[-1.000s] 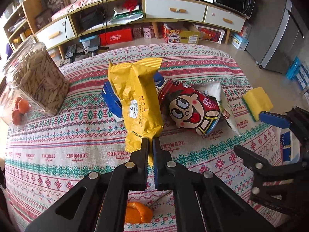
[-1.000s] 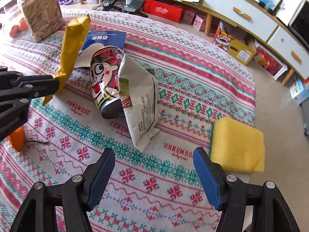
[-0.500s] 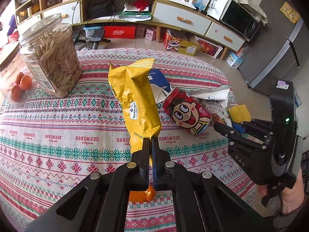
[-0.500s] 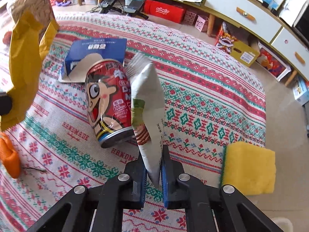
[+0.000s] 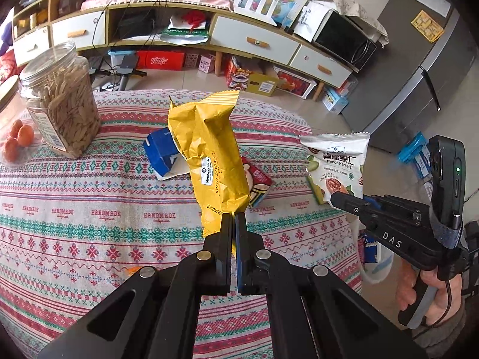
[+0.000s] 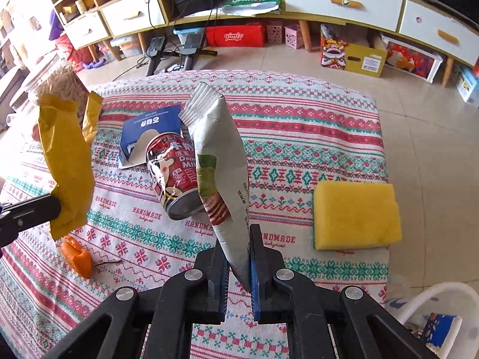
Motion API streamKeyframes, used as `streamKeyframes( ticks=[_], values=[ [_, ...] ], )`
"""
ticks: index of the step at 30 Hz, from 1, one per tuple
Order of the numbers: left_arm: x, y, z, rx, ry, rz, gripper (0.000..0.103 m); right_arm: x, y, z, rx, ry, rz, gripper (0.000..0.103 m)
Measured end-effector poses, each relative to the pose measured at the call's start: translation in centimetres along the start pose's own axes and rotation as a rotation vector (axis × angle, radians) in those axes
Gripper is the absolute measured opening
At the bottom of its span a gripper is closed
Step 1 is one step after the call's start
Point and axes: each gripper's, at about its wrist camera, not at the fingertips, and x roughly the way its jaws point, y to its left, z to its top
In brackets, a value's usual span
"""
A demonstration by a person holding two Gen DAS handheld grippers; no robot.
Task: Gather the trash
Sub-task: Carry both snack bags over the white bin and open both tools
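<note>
My left gripper [image 5: 233, 220] is shut on a yellow wafer wrapper [image 5: 209, 155] and holds it up above the table; the wrapper also shows at the left of the right wrist view [image 6: 67, 167]. My right gripper [image 6: 239, 239] is shut on a white pecan-kernel bag [image 6: 218, 161], lifted off the cloth; it also shows in the left wrist view [image 5: 335, 167]. A red drink can [image 6: 173, 176] lies on its side on the patterned tablecloth [image 6: 299, 137]. A torn blue carton [image 6: 149, 131] lies behind it. An orange peel [image 6: 76, 257] lies at the front left.
A yellow sponge [image 6: 356, 215] lies near the table's right edge. A white bin [image 6: 434, 314] with trash stands below the right edge. A jar of seeds [image 5: 60, 101] and small oranges [image 5: 18, 137] stand at the far left.
Both grippers have risen with their wrappers. The pecan bag now hangs clear of the can, and the yellow wrapper is higher above the cloth.
</note>
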Motion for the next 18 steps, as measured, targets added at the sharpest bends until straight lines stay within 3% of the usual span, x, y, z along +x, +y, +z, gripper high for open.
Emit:
streamKeyframes(
  ticks=[4, 9, 18],
  values=[
    [-0.7, -2.3, -0.6, 0.046, -0.018, -0.023, 0.001, -2.0, -0.7, -0.8, 0.04, -0.017, 0.032, 0.008],
    [-0.9, -4.8, -1.2, 0.088, -0.025, -0.047, 0.001, -5.2, -2.9, -2.4, 0.101, -0.062, 0.01, 0.008],
    [0.6, -11.6, -3.5, 0.121, 0.002, -0.191, 0.001, -10.7, -10.5, -7.1, 0.281, -0.115, -0.086, 0.009]
  ],
)
